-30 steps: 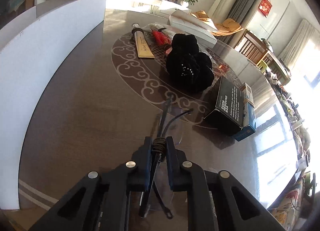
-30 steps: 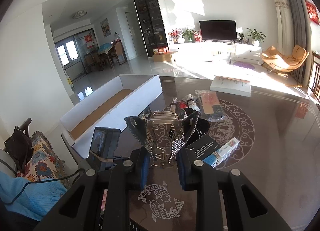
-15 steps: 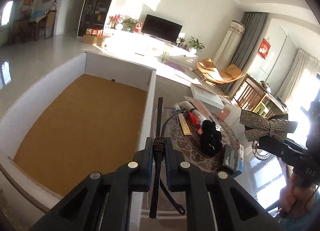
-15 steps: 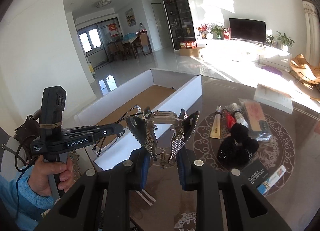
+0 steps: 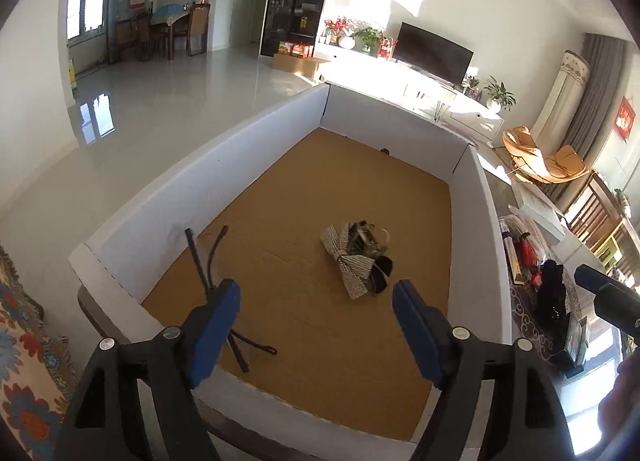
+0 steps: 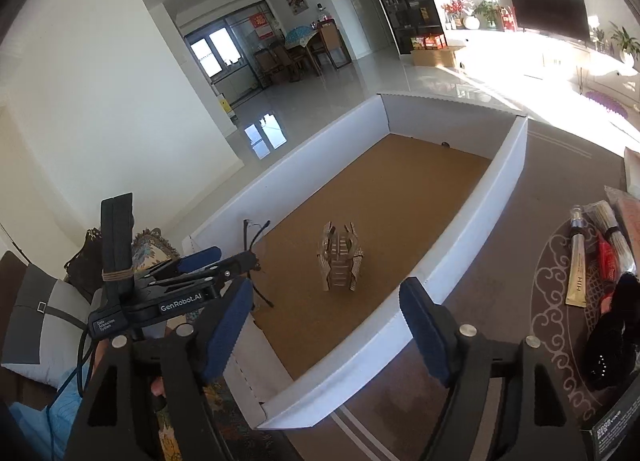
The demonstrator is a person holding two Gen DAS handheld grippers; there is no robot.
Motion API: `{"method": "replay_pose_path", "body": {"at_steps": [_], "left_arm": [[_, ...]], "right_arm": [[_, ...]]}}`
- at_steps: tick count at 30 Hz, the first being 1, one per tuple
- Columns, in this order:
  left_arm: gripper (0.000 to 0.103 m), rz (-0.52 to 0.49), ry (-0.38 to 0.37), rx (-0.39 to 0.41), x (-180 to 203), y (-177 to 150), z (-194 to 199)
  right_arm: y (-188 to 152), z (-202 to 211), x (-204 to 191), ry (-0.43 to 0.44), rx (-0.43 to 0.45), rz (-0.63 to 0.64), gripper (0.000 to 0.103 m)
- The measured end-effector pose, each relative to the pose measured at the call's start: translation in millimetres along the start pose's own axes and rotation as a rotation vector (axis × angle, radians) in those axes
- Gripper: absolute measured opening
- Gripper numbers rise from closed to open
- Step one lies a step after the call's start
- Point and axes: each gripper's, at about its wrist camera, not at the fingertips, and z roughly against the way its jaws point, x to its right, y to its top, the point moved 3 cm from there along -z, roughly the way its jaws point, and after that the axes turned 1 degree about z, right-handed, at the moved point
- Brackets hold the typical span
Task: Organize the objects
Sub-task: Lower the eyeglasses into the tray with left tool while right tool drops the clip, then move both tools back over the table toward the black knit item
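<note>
left tool [image 5: 314, 325] spread | right tool [image 6: 326, 325] spread | glasses [image 5: 224, 293] partly hidden by finger

One big white box [image 5: 486, 245] sits under the two grippers. Inside it are two things: one sparkly bow clip [image 5: 356, 257], out in front between the left gripper's [image 5: 316, 325] two blue fingers, and one pair of black glasses [image 5: 208, 269], right by its left finger. On the table to the right of the right gripper [image 6: 326, 325] I count one gold stick [image 6: 578, 265], one red packet [image 6: 606, 263], one black fluffy thing [image 6: 616, 341] and one dark box [image 6: 612, 427].
</note>
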Motion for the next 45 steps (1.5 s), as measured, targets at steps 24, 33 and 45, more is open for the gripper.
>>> {"method": "replay_pose_path", "body": {"at_steps": [24,33,45], "left_arm": [[0.100,-0.552,-0.295,-0.215,296.7,-156.2,-86.1],[0.103,-0.609,-0.258,-0.213,304.2,-154.0,-96.1],[0.103,-0.608,-0.256,-0.211,304.2,-154.4,-95.7]], "right_arm": [[-201.9,101.1,226.4,-0.544,-0.184,-0.170,0.095],[-195.2,91.5,246.8,-0.567,-0.150,-0.164,0.103],[-189.7,105.3,288.0,-0.708,-0.104,-0.331,0.103]]}}
